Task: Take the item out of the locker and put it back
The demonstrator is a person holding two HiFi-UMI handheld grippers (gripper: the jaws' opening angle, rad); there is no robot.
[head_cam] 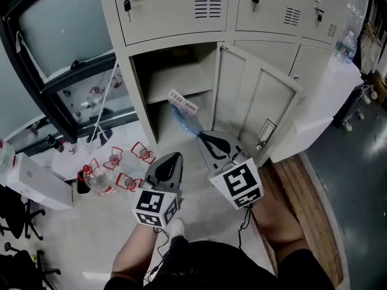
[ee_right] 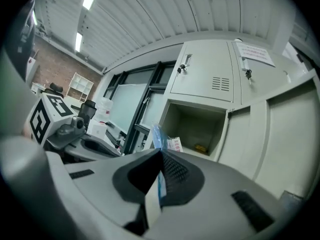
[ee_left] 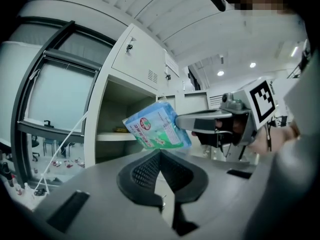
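Note:
A blue plastic packet [head_cam: 186,115] with a white and red label hangs just in front of the open locker compartment [head_cam: 158,71]. My right gripper [head_cam: 202,136] is shut on the packet's near end. In the right gripper view its blue film [ee_right: 158,136] runs between the closed jaws of that gripper [ee_right: 161,153]. From the left gripper view the packet [ee_left: 157,126] shows its label side, with the right gripper [ee_left: 181,121] pinching it from the right. My left gripper [head_cam: 171,159] is beside it on the left, lower, with its jaws together and nothing held [ee_left: 160,153].
The locker door [head_cam: 254,107] stands open to the right. A shelf [head_cam: 181,92] divides the compartment, and a small yellow thing [ee_right: 200,147] lies inside. Bottles and red wire stands [head_cam: 115,162] litter the floor at left, near a white box [head_cam: 36,183]. A wooden platform [head_cam: 308,204] lies at right.

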